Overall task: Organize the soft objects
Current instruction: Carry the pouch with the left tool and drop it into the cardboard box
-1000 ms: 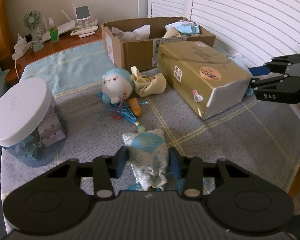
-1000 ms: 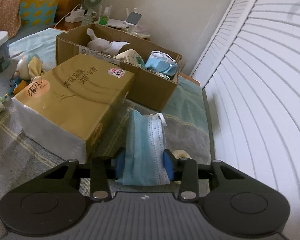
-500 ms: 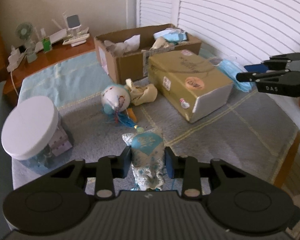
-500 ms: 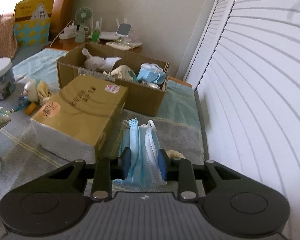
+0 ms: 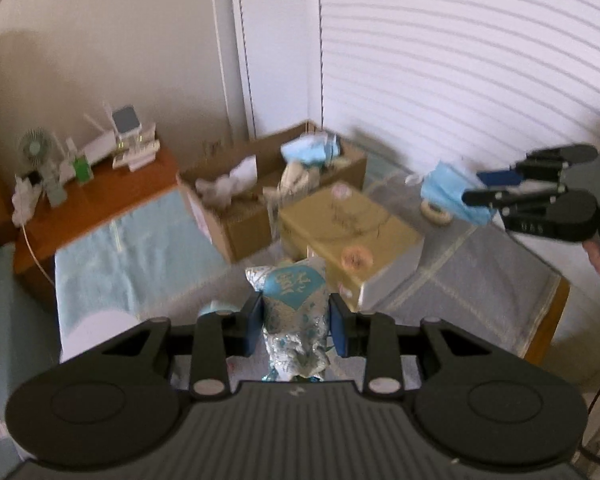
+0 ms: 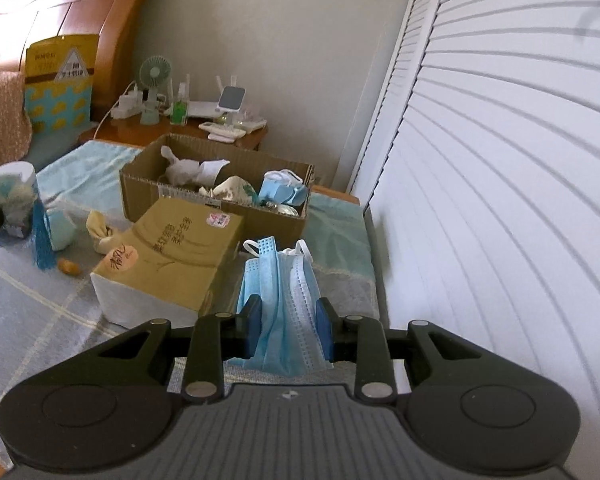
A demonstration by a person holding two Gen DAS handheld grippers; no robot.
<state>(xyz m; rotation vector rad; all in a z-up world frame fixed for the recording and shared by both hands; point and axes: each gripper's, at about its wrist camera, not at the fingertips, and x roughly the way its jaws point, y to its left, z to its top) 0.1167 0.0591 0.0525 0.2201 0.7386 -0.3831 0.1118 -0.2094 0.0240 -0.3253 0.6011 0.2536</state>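
shiny brocade-like pouch (image 5: 294, 300), corrugated cardboard box (image 6: 216, 196)

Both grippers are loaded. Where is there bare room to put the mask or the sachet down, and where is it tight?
Bare cloth lies in front of the gold box, and a strip runs between that box, the carton and the shutters. It is tight left of the gold box, around the pouch and jar. The carton already holds masks and rags.
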